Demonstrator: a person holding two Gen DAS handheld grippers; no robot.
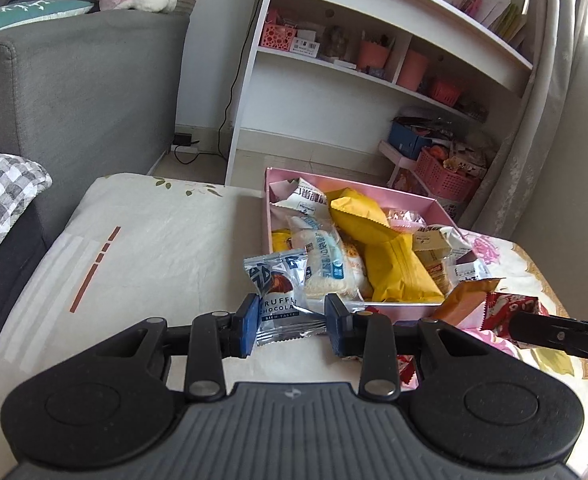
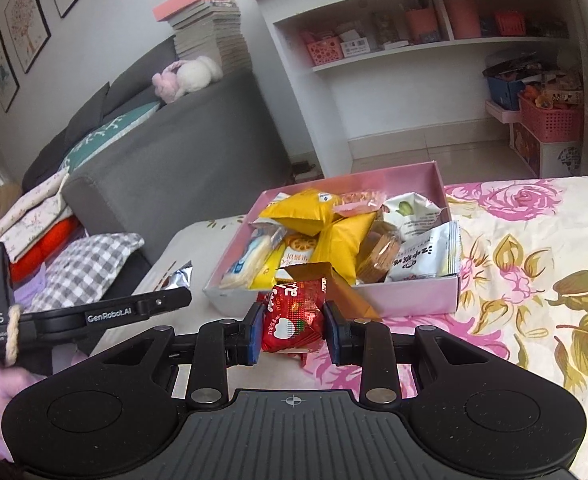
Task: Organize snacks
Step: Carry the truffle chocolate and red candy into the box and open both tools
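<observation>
Silver foil marks the truffle chocolate packet (image 1: 280,292), seen in the left wrist view clamped at its lower half between the blue pads of the left hand-held gripper (image 1: 290,326), above the cloth-covered worktop (image 1: 142,240). Just beyond lies the pink box (image 1: 268,208), crowded with snacks, near the worktop's far edge. Light, crinkly and slick, the packet is best pinched across its flat body rather than at a crimped end; its contents are probably crushable.

Right wrist view: the right hand-held gripper (image 2: 293,330) is narrowed on a red snack packet (image 2: 292,316), held at its sides just before the box's near wall. An orange packet (image 2: 346,292) sits behind it; whether the two touch is unclear. Puffy film yields under pressure, so a gentle hold at mid-body suits.
</observation>
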